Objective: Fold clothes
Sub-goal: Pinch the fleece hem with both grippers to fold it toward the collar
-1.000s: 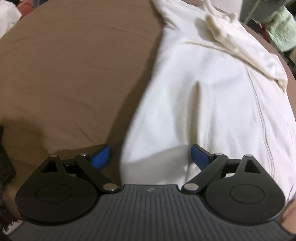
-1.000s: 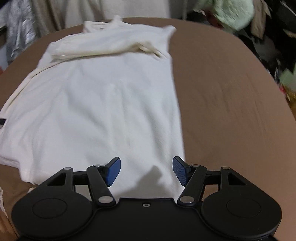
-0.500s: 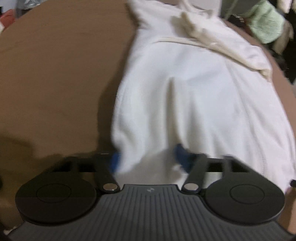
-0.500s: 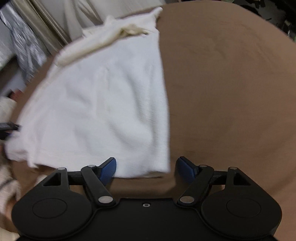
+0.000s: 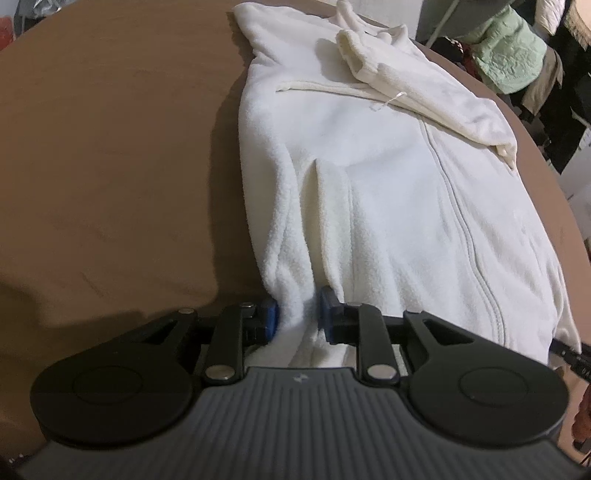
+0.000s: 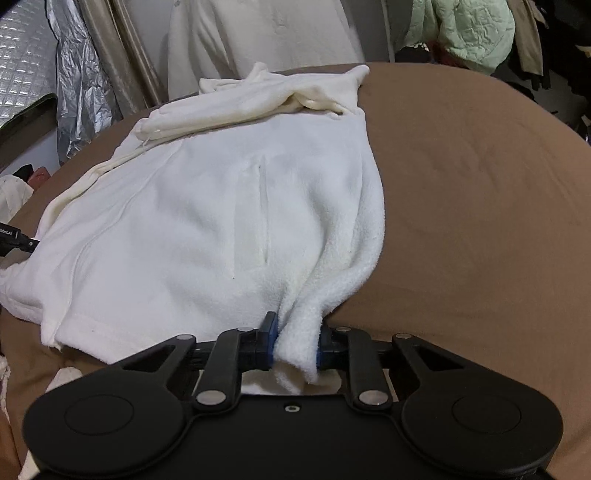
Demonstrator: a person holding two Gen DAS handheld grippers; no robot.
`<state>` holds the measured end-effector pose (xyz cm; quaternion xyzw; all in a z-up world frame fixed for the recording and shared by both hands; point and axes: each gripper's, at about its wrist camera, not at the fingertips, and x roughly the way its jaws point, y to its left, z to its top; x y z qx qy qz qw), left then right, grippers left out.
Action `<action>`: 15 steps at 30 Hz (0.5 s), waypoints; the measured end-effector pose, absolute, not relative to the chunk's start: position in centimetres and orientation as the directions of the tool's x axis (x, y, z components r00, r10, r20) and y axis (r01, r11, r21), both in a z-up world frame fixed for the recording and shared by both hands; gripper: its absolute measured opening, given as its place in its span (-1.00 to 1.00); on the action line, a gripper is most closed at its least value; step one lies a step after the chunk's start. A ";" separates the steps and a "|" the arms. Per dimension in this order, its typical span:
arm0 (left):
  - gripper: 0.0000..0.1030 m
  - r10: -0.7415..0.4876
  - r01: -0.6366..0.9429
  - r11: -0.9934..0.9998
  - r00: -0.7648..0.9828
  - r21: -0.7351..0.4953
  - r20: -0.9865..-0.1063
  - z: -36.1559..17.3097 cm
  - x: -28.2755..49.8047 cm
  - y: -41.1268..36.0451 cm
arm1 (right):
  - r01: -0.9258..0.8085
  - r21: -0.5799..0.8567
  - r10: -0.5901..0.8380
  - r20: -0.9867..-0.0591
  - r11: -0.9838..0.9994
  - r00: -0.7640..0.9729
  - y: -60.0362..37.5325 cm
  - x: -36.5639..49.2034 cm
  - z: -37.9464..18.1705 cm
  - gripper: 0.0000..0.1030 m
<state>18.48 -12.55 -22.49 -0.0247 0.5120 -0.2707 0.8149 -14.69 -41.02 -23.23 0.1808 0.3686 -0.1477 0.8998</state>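
Brown fabric covers the broad rounded work surface (image 6: pixel 480 192), and piles of clothing, among them a crumpled pale green quilted garment (image 6: pixel 465 29), crowd the dim room behind it. On the brown cover lies the task's thing, a white fleece zip-front jacket (image 5: pixel 388 192), spread flat with its zip running lengthwise away from both cameras and its sleeves folded across the far, collar end.

The left gripper (image 5: pixel 297 314) has its blue pads clamped on a bunch of fleece at the near hem, at the corner by the jacket's left edge as the left wrist view shows it. The right gripper (image 6: pixel 295 343) is closing its jaws, and in the right wrist view its blue pads already press a gathered tuft of fleece at the other near corner, by the jacket's right edge. A small dark tip of each tool shows at the edge of the other's view, so the two stand at opposite ends of the same hem.

What the coming move turns on, as I judge it, is this: the jacket's long axis runs straight ahead from both claws, hem near and collar far, with the whole body of the cloth lying beyond the pinched corners. Neither hand is nearer to the collar; a lengthwise fold would call for both to lift and carry the hem forward together, evenly, or the fold line will skew.
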 end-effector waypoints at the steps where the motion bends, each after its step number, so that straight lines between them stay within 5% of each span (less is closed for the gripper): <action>1: -0.53 -0.467 0.418 0.851 0.328 -0.318 -0.821 -22.5 18.5 -12.6 | 0.402 0.232 -0.124 -0.717 0.886 0.686 -41.3 -14.8 -23.3 -0.55; 6: -0.74 -0.491 0.447 0.836 0.351 -0.319 -0.797 -22.0 18.0 -12.6 | 0.429 0.335 -0.075 -0.710 0.839 0.700 -42.4 -15.2 -23.7 -0.48; 15: -0.76 -0.571 0.520 0.785 0.394 -0.338 -0.720 -19.4 17.7 -13.8 | 0.384 0.340 -0.120 -0.595 0.859 0.795 -41.7 -16.1 -21.6 -0.68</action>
